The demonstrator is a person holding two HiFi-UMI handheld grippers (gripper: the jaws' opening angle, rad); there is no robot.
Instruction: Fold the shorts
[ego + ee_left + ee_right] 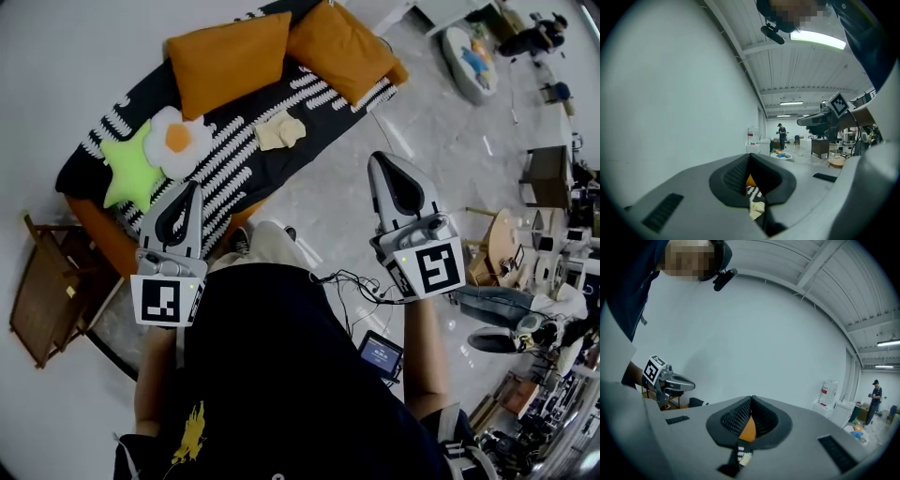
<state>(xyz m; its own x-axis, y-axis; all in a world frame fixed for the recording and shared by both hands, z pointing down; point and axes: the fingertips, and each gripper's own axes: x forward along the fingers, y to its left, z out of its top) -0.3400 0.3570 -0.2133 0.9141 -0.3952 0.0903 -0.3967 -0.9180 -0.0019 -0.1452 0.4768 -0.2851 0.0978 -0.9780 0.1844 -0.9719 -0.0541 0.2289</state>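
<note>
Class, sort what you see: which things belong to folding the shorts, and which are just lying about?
For the job: shorts, sofa under them, left gripper, right gripper.
Lying about: orange cushions, star cushion, egg cushion, wooden table.

The pale beige shorts (pixel 279 131) lie crumpled on the black-and-white patterned sofa (pixel 246 161).

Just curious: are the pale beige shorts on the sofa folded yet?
Seemingly not: the pale beige fabric shorts lie bunched, outline uneven.
</note>
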